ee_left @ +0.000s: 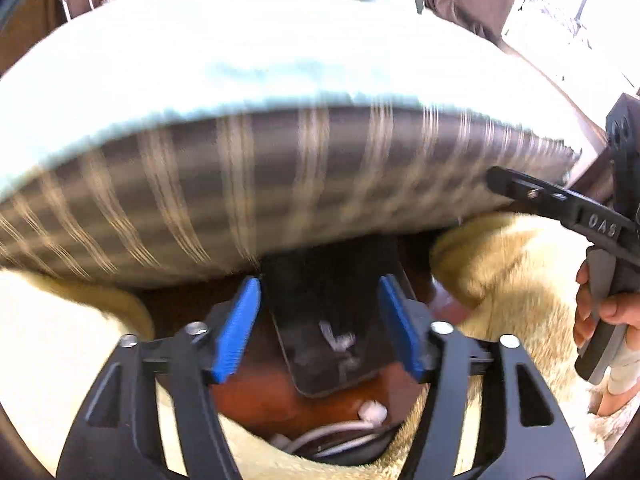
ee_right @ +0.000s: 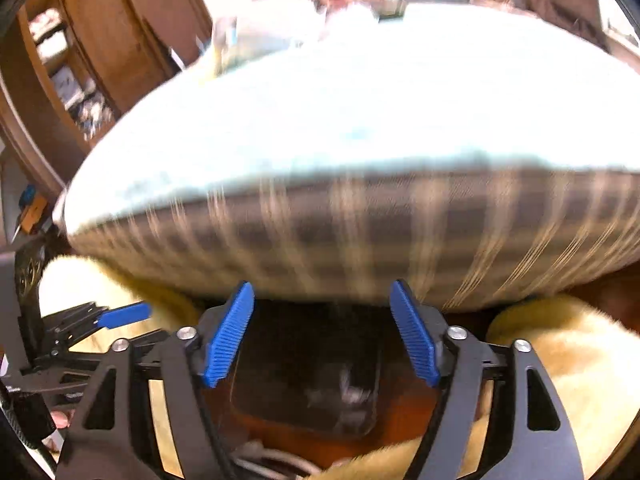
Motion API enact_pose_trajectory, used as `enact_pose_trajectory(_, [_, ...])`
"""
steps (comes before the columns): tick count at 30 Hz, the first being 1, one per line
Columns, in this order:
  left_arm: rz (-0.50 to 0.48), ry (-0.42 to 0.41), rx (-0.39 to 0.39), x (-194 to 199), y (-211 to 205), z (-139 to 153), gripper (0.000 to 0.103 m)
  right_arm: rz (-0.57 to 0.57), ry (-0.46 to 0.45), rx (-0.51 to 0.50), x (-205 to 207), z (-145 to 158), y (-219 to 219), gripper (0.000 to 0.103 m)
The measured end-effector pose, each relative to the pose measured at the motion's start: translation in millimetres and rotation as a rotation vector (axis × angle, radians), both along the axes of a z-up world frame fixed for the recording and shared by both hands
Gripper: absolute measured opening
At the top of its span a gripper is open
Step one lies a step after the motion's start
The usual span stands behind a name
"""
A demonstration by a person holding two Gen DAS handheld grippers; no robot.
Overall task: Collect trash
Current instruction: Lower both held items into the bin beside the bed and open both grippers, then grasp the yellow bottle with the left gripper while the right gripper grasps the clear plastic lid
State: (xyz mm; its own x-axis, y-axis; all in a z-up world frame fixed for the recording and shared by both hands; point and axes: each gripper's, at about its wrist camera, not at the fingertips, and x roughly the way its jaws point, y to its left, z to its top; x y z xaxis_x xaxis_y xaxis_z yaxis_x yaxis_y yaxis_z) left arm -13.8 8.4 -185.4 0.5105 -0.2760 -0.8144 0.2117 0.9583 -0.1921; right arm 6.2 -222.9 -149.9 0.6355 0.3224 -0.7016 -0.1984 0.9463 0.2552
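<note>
My left gripper [ee_left: 320, 284] stands open, its blue pads wide apart and touching nothing. Below the gap lies a dark flat thing with rounded corners [ee_left: 328, 344] on reddish-brown wood; I cannot tell what it is. My right gripper [ee_right: 322, 286] is open too, above the same dark flat thing [ee_right: 312, 392]. A hand [ee_left: 612, 316] holds the right tool at the right edge of the left wrist view. One blue pad of the left tool [ee_right: 124, 314] shows at the left of the right wrist view. Both views are blurred, and no clear piece of trash shows.
A thick mattress with a pale blue top and grey plaid side [ee_left: 280, 192] [ee_right: 360, 232] overhangs the dark thing. Cream fleecy fabric [ee_left: 508, 264] [ee_right: 560, 360] lies on both sides. A white cable with a plug [ee_left: 372, 412] sits on the wood below. Wooden shelves [ee_right: 80, 80] stand far left.
</note>
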Motion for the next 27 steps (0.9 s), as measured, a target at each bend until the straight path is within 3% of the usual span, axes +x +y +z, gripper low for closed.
enact_pose_trajectory(6, [0.058,-0.188,0.031,27.2,13.6,63.1,0.073,-0.042,-0.163,-0.029,33.3,47.5,-11.2,0.082])
enact_pose_trajectory(9, [0.051,-0.251,0.043,47.5,7.2,83.8,0.073,-0.063,-0.191,-0.047,62.7,56.0,-10.8,0.082])
enact_pose_trajectory(15, [0.076,-0.268,0.076,96.0,-3.5,86.4,0.07,-0.083,-0.191,-0.066,121.7,57.9,-9.3,0.078])
enact_pose_trajectory(20, [0.122,-0.265,0.016,131.3,-3.6,82.8,0.049,-0.082,-0.175,-0.059,155.9,58.6,0.9,0.066])
enact_pose_trajectory(22, [0.135,-0.252,-0.011,145.1,-2.3,80.6,0.045,-0.086,-0.166,-0.075,169.2,56.2,5.6,0.063])
enact_pose_trajectory(27, [0.125,-0.256,0.004,162.4,-13.2,82.1,0.042,-0.096,-0.131,-0.084,191.5,43.8,16.3,0.056])
